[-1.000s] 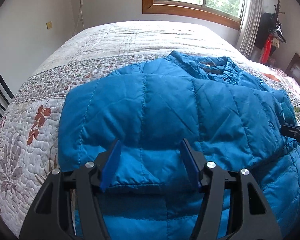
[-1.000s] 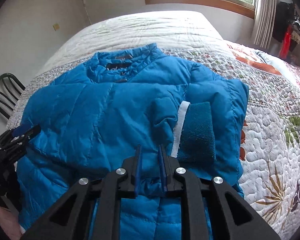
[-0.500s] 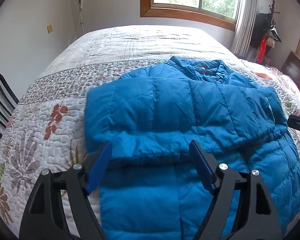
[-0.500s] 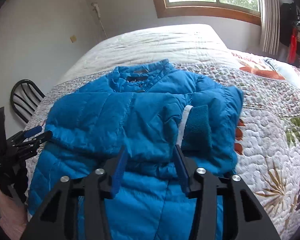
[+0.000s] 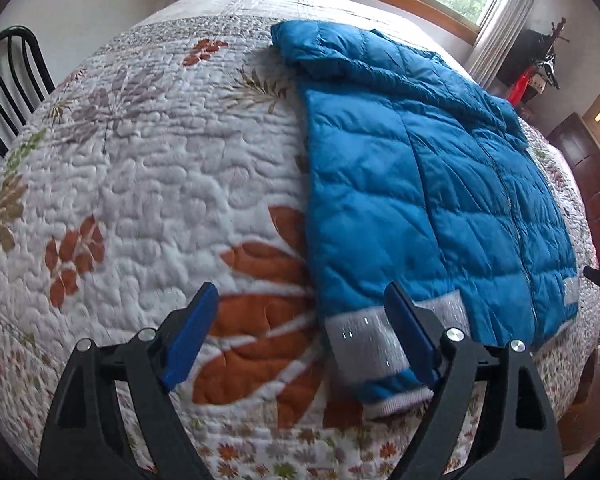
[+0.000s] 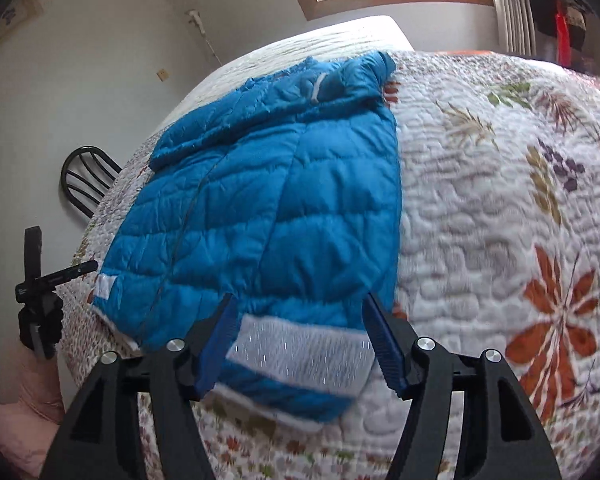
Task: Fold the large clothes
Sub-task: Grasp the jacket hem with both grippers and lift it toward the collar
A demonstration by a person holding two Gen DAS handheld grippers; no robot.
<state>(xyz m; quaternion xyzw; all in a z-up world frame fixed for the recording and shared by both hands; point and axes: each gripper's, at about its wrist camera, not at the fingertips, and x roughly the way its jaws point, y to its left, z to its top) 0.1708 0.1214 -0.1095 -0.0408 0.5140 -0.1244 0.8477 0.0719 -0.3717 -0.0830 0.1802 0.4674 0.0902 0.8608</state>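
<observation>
Two views show one blue puffer jacket (image 5: 420, 184) lying flat on the quilted bed (image 5: 148, 168), its sleeves already laid across the chest near the collar.

Left wrist view: the jacket runs from about 12 o'clock down to 5 o'clock, hem nearest the camera. The left gripper (image 5: 300, 336) hangs over the bottom-left hem corner, where a white-grey hem band (image 5: 364, 340) shows. Its jaws have just been opening and now stand wide and released: the right blue pad sits over the band, the left pad over bare quilt, and neither presses on cloth. A black chair (image 5: 8, 80) stands at 10 o'clock beyond the bed.

Right wrist view: the jacket stretches from 12 o'clock to 6 o'clock. The right gripper (image 6: 300, 344) is poised over the other hem corner, and its jaws too have just been opening; the pale band (image 6: 300, 356) lies between the pads, but they seem apart from it, so nothing is grasped. The left gripper's tip (image 6: 60, 276) appears at 9 o'clock, by the opposite corner.

Judged from this, the sleeve fold is done and the step in hand is reaching for the hem. Next, each gripper needs to settle onto its corner, pinch the band through all layers, then lift both evenly and carry the hem up toward the collar without dragging the sleeves loose.
</observation>
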